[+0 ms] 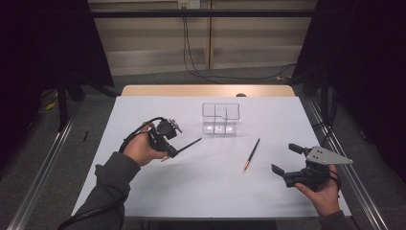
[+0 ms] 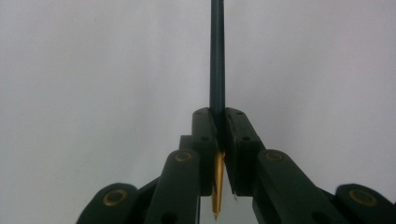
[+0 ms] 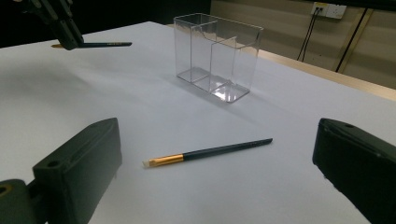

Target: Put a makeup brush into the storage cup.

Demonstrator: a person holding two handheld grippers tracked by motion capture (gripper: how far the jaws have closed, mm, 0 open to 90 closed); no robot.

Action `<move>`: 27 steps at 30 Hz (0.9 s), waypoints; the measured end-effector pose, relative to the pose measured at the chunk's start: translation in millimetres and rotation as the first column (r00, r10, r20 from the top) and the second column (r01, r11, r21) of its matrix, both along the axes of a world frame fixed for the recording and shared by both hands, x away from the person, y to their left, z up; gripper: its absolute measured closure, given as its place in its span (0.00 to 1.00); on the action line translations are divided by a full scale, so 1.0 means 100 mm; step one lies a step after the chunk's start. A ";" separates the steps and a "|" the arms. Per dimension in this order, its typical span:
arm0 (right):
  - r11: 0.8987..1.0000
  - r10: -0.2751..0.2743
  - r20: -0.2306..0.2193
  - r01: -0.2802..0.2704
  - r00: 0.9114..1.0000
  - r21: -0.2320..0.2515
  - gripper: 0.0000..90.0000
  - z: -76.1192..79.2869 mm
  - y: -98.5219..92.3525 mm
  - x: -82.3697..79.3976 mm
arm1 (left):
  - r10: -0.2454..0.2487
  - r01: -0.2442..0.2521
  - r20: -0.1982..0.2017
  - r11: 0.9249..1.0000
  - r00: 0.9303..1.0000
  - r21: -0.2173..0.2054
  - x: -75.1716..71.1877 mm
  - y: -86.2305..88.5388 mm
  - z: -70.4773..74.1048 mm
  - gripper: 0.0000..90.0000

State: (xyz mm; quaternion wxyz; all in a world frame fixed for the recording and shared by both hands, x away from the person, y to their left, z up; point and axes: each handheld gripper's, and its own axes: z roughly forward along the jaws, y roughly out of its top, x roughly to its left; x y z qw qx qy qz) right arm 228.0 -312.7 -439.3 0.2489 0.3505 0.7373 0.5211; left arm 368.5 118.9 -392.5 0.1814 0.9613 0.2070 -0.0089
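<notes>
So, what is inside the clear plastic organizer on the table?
The clear organizer holds nothing: its compartments show bare floors through the transparent walls. One brush lies on the table beside it, and the left tool grips another brush. Nothing is hidden inside.

There are 2 thin brushes with gold ferrules: 1 brush point(image 1: 186, 145) sits clamped in the left gripper point(image 1: 168, 154), the other brush point(image 1: 251, 155) lies on the table point(image 1: 143, 191). 1 clear plastic organizer point(image 1: 220, 118) stands there, and 2 grippers are present, counting the right gripper point(image 1: 287, 158).
</notes>
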 end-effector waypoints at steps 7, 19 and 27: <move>1.000 0.010 -0.011 -0.011 1.000 -0.011 0.01 0.02 0.04 0.03 | -0.013 0.013 0.011 1.000 1.000 -0.014 -0.02 -0.07 0.02 0.93; 0.999 0.032 -0.056 -0.034 0.998 -0.043 0.01 0.03 0.02 0.15 | -0.071 0.071 -0.001 0.997 0.997 -0.006 -0.03 -0.25 0.08 0.93; 0.996 0.048 -0.093 -0.055 0.994 -0.074 0.01 0.03 0.03 0.24 | -0.096 0.096 0.006 0.995 0.995 -0.014 -0.04 -0.36 0.12 0.93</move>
